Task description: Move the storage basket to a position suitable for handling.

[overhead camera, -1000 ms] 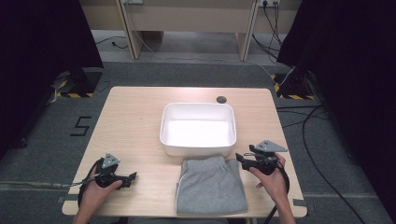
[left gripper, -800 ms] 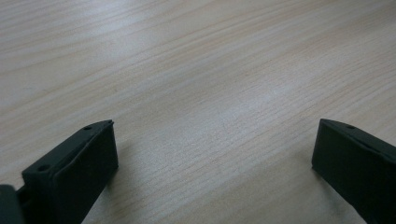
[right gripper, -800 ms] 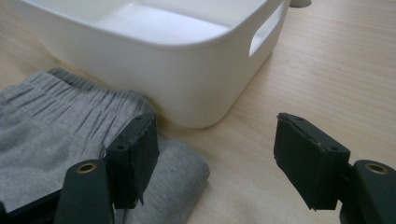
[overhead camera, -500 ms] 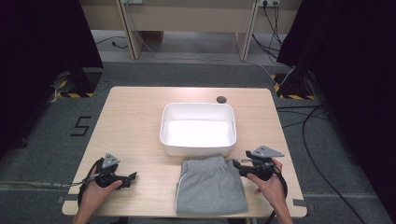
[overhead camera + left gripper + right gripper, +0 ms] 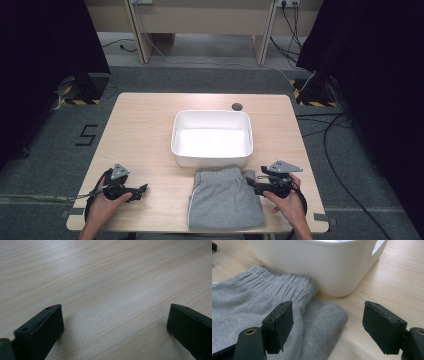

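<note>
Nearest me, my right gripper (image 5: 256, 183) has its black jaws spread wide and low over the right edge of the folded grey knit garment with a ribbed elastic waistband (image 5: 226, 199), one jaw above the cloth and the other over bare wood, pinching nothing. My left gripper (image 5: 136, 191) sits well apart at the near left of the pale wooden table (image 5: 145, 130), its jaws also spread, with only wood grain between them. The garment lies flat at the near edge of the table, between my two hands, its waistband end touching or just beside the near wall of the white rectangular plastic tub (image 5: 212, 136), which stands empty at the table's middle. I judge the cloth light, soft and limp: it will sag and unfold if lifted by one point, but it should not slip between the pads. The thick folded edge by my right jaws, or the bunched waistband, looks the firmest place to bite, ideally with both claws at opposite sides. Beyond the tub a small dark round disc (image 5: 236, 106) lies near the far edge.
</note>
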Available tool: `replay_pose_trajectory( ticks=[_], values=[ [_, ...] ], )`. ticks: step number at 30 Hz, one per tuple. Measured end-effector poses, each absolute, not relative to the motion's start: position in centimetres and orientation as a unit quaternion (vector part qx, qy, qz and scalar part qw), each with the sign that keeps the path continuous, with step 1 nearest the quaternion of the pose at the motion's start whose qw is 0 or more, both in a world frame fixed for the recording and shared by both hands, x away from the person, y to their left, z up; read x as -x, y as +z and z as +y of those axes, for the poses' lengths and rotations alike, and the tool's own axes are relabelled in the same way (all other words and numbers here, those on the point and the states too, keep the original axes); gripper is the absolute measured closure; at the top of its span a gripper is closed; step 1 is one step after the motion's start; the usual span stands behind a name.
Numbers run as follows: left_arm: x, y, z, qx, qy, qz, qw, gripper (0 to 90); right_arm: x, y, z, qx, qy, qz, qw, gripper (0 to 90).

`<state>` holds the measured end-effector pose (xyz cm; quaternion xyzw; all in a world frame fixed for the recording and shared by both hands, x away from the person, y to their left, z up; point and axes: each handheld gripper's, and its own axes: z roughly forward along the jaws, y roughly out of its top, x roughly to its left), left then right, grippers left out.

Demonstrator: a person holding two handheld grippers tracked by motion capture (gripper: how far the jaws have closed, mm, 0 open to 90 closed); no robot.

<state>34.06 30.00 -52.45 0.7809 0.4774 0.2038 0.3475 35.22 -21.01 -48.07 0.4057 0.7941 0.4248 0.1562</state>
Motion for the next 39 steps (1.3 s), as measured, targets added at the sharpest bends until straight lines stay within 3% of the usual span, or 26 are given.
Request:
replay_pose_trajectory(
  ticks=[2,3,5,6,8,27,39],
  values=[
    [-33.6,-52.3,29.8,-0.782,0.214,0.46,0.362,19.6,-35.2,-48.2,-20.7,-0.4,0.422,0.799,0.153,24.0],
    [-33.5,-52.3,29.6,-0.784,0.214,0.458,0.36,21.8,-35.2,-48.2,-20.6,-0.398,0.42,0.801,0.153,23.8],
    [-33.2,-52.3,28.9,-0.787,0.214,0.452,0.361,14.1,-35.2,-48.3,-20.3,-0.398,0.42,0.802,0.147,23.1],
    [-32.9,-52.2,28.5,-0.787,0.21,0.446,0.371,18.0,-35.2,-48.3,-20.2,-0.395,0.419,0.804,0.148,22.6],
    [-32.6,-51.9,27.8,-0.786,0.207,0.442,0.38,14.9,-35.2,-48.3,-20.1,-0.392,0.416,0.807,0.147,22.4],
    [-27.4,-50.2,20.2,-0.801,0.116,0.363,0.461,14.6,-34.9,-48.8,-20.4,-0.399,0.421,0.803,0.139,22.7],
    [-25.4,-50.5,17.6,-0.813,0.084,0.335,0.468,14.6,-34.9,-48.8,-20.5,-0.393,0.419,0.806,0.145,23.1]
  ],
)
